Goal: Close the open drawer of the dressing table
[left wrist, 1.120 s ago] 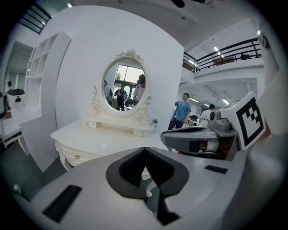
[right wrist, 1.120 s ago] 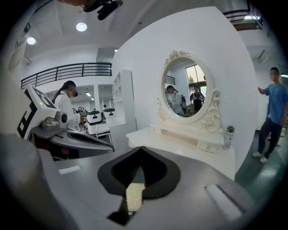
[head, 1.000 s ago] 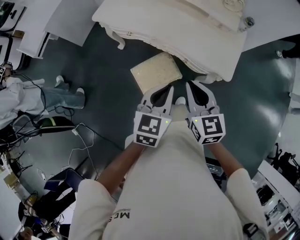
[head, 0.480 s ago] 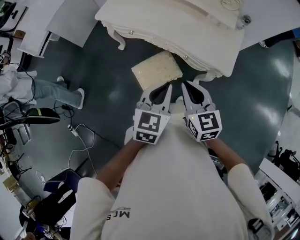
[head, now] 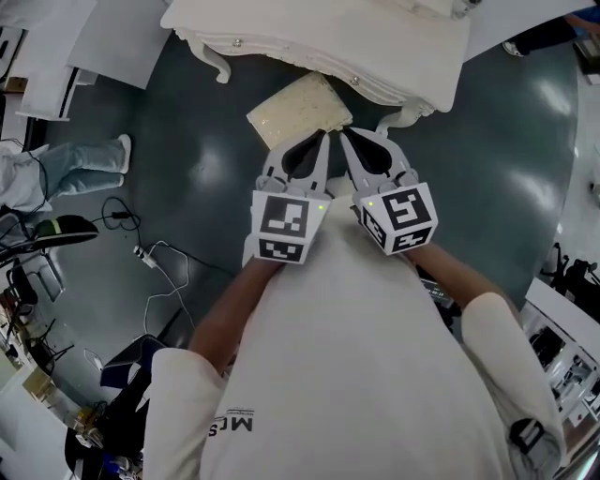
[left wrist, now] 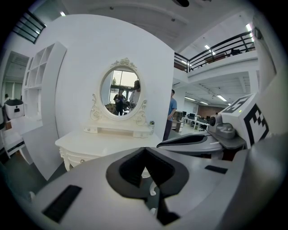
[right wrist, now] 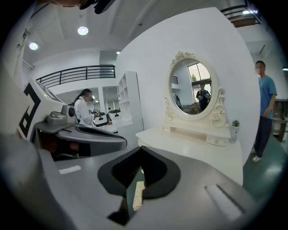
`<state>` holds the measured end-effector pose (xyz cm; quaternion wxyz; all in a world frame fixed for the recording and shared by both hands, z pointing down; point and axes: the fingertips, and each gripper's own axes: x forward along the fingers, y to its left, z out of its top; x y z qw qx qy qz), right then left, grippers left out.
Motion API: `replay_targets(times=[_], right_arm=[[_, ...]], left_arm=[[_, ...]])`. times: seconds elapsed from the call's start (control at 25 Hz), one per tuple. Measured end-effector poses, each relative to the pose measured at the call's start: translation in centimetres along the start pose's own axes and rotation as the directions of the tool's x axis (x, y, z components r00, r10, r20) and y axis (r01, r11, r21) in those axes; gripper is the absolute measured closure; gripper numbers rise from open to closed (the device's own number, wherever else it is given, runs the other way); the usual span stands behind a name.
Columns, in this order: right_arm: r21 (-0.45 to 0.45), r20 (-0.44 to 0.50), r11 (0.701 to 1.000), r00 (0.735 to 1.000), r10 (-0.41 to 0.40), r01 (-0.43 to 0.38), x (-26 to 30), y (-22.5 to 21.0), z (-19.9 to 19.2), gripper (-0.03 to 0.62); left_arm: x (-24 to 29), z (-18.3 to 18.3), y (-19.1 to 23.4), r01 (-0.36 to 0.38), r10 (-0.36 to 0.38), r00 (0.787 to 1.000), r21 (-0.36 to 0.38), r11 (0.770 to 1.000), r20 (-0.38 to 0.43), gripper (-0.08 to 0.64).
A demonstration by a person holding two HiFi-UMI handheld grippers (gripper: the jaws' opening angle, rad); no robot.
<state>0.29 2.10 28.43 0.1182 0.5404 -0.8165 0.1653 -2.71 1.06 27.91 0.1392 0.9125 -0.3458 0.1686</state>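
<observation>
A dark grey-green floor (head: 506,150) is filling most of the head view, and the white dressing table (head: 309,28) is standing across its top edge, its scalloped front facing the person. The person's white-shirted torso (head: 347,375) is taking up the lower middle, both arms reaching forward. In the gripper views an oval mirror (left wrist: 119,94) in a carved frame is rising from the back of the table, against a white wall. A stool with a cream cushion (head: 298,111) is sitting just in front of the table, partly tucked under it. The left gripper (head: 322,139) and the right gripper (head: 345,137) are hovering side by side over the near edge of that cushion, almost touching each other and pointing at the table front. The left gripper's jaws are pressing together at the tips with nothing between them, and the right gripper's jaws are meeting the same way, also empty. The drawer front (head: 370,86) is lying just beyond the right gripper's tips, apart from them; how far it is standing out cannot be told. Loose cables (head: 155,258) are trailing on the floor at the left. A small knob (head: 354,80) is showing on the drawer front.
</observation>
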Motion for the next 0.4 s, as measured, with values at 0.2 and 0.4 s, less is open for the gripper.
replay_targets(times=[0.2,0.4], right_arm=[[0.003,0.000,1.000,1.000,-0.003,0.003,-0.41,-0.15,-0.30,0.592],[0.002,0.003,1.000,1.000,-0.005,0.005,-0.53,0.17,-0.25,0.592]], left_arm=[[-0.08,-0.21,-0.50,0.004,-0.004,1.000,0.008,1.000,-0.001,0.551],[-0.30,-0.30,-0.56,0.008,-0.008,1.000,0.011,1.000,-0.002,0.551]])
